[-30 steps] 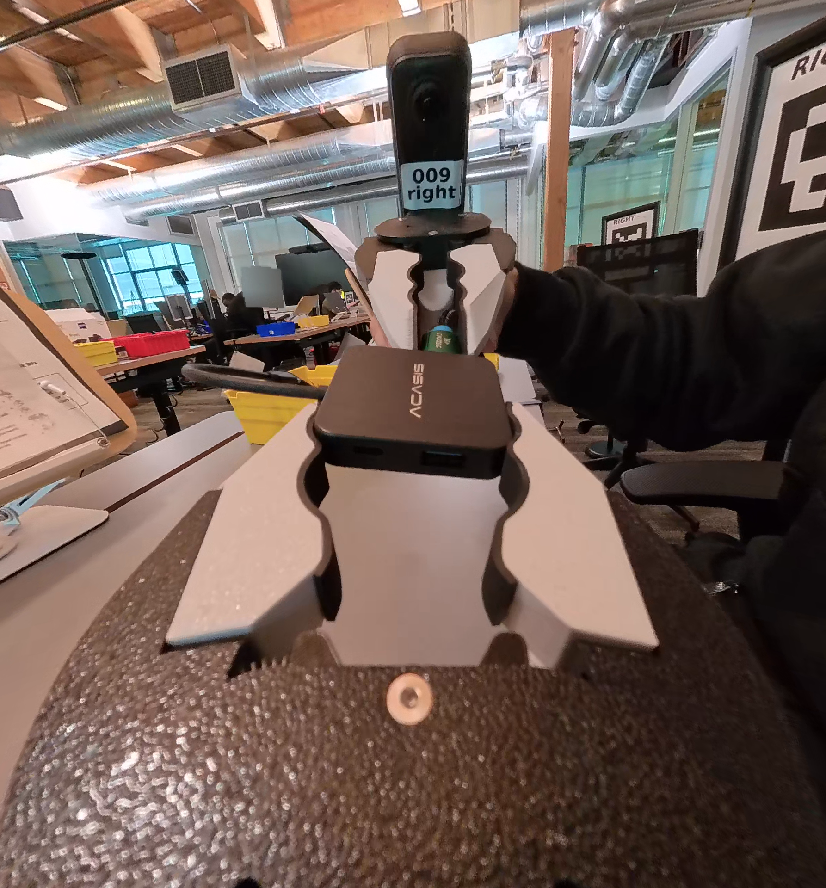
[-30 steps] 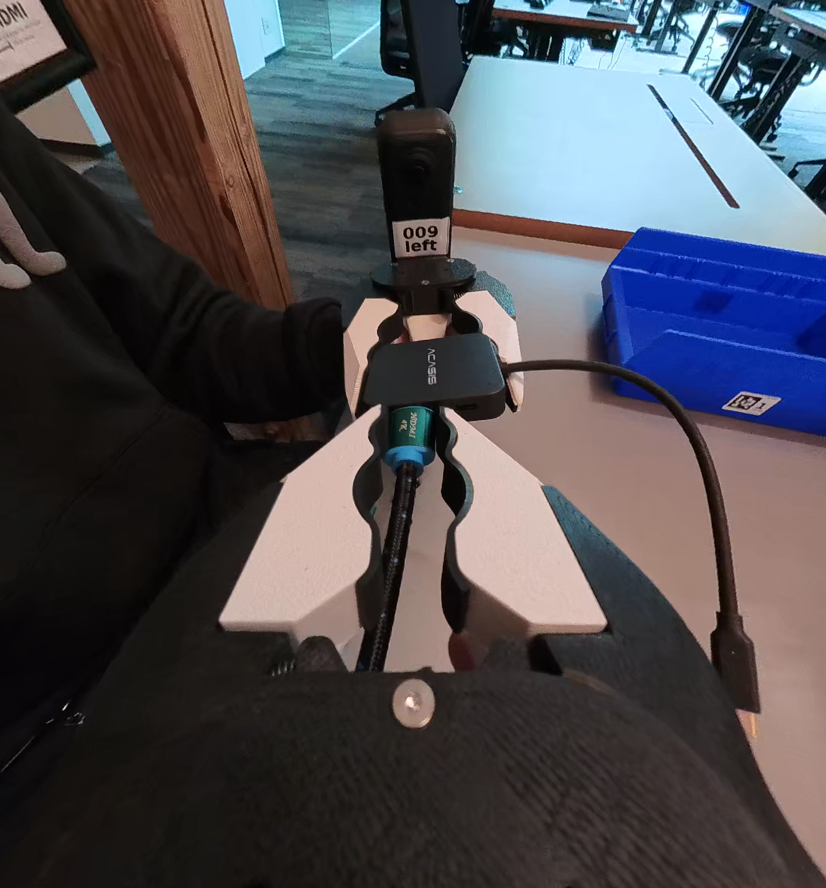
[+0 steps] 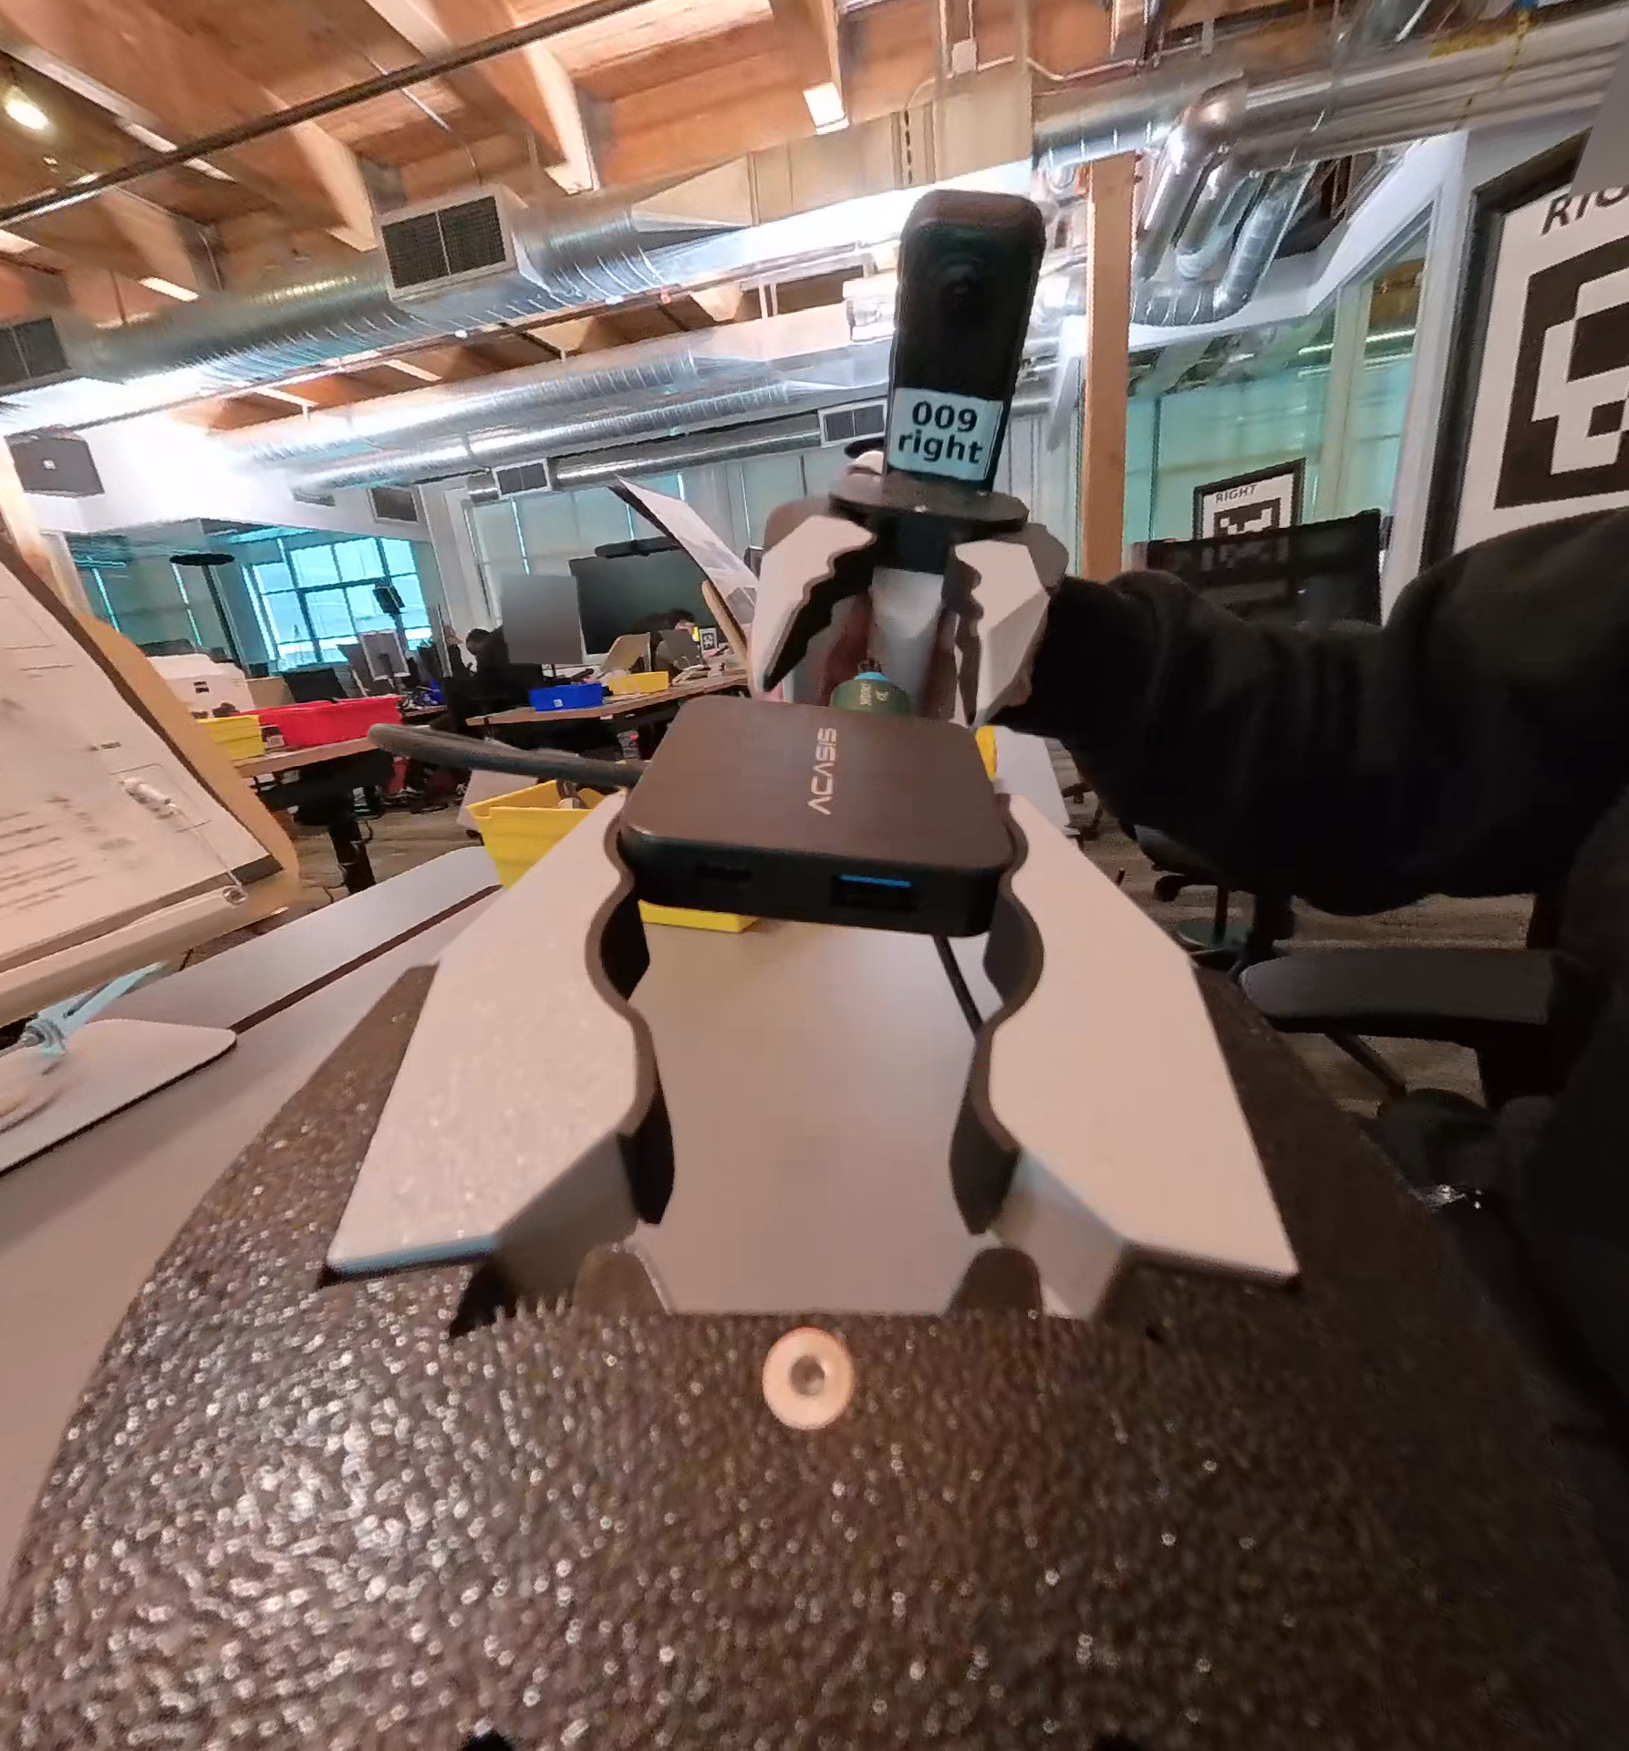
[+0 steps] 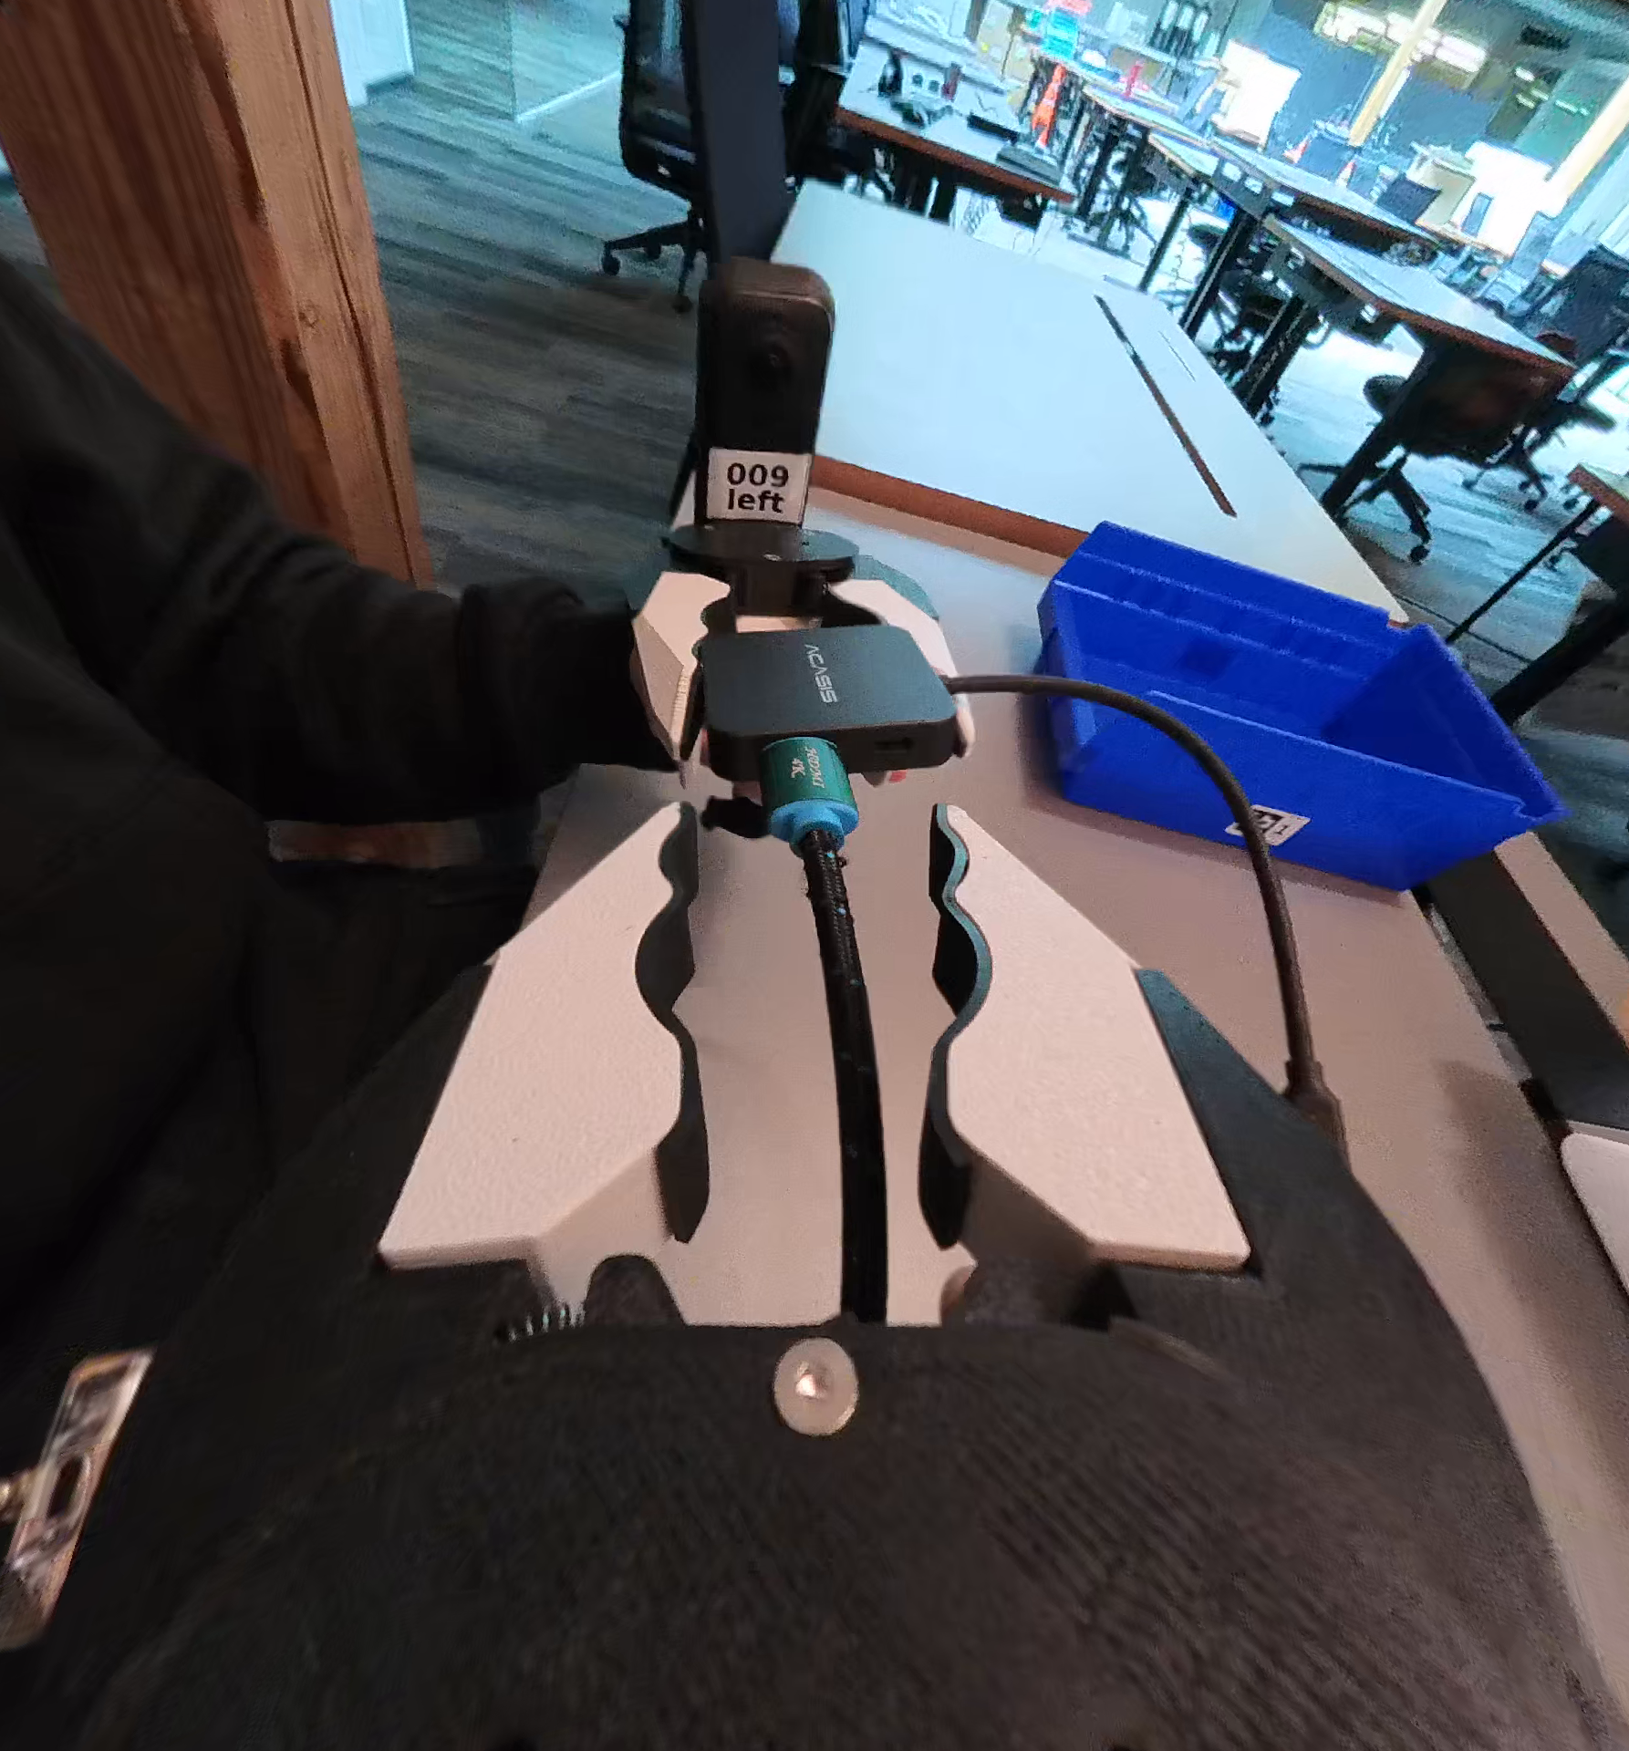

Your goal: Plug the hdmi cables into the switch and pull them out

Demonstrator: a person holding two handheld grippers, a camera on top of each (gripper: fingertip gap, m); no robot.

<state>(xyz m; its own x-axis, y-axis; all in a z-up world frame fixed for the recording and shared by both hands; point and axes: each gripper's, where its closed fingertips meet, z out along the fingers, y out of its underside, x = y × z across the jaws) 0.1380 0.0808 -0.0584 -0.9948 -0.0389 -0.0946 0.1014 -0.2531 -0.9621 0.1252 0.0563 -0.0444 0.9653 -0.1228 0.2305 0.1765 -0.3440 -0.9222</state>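
Black switch (image 3: 815, 820) clamped in the left gripper (image 3: 815, 891). Green-plugged cable (image 4: 806, 785) sits in its port; the right gripper (image 4: 815, 834) is spread apart around the cable.

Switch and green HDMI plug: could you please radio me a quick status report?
Left gripper shut on switch, held above the table. Right gripper open, fingers clear of green HDMI plug. Plug seated in switch. Nothing in the way.

An open office stretched back under exposed wooden beams (image 3: 252, 142) and silver ducts (image 3: 602, 237). Rows of dark-legged desks (image 4: 1360, 275) stood on grey carpet (image 4: 526, 379); far windows (image 3: 318, 597), somewhat blurred, gave bluish daylight beside a timber post (image 4: 195, 237).
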